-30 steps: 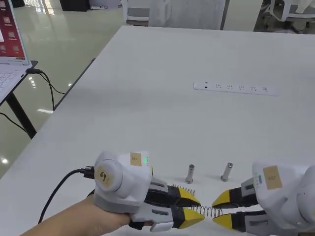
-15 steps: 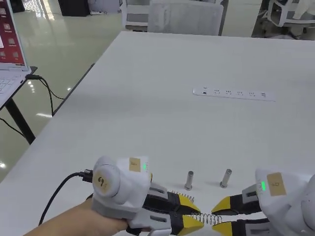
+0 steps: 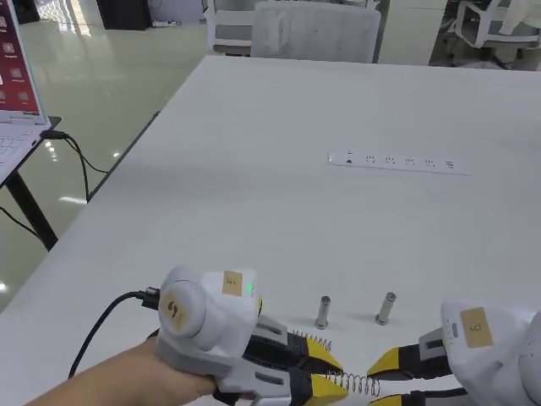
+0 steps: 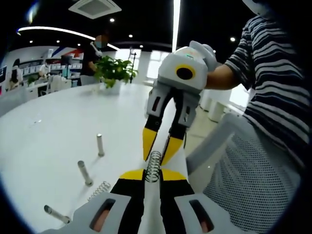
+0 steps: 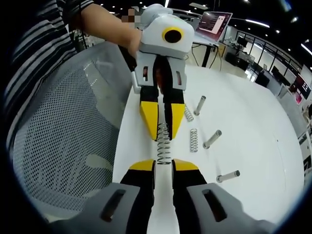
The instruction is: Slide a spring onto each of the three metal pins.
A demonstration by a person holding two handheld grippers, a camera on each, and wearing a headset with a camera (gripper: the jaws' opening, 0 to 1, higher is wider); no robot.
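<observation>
With only the head camera shifted, the left hand-held gripper (image 4: pixel 152 174) stays clamped on a spring (image 5: pixel 164 141) near the worktop (image 3: pixel 254 169) edge, the jaws of the right hand-held gripper (image 5: pixel 164 167) flanking its free end, grip indeterminable; all three metal pins (image 5: pixel 212 139), just beyond, remain bare.

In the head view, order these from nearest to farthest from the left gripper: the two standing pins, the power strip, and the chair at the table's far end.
1. Left pin, just ahead of the left gripper.
2. Right pin, ahead and off to the right.
3. Power strip, mid-table, farther back.
4. Chair, beyond the table's far edge.
</observation>
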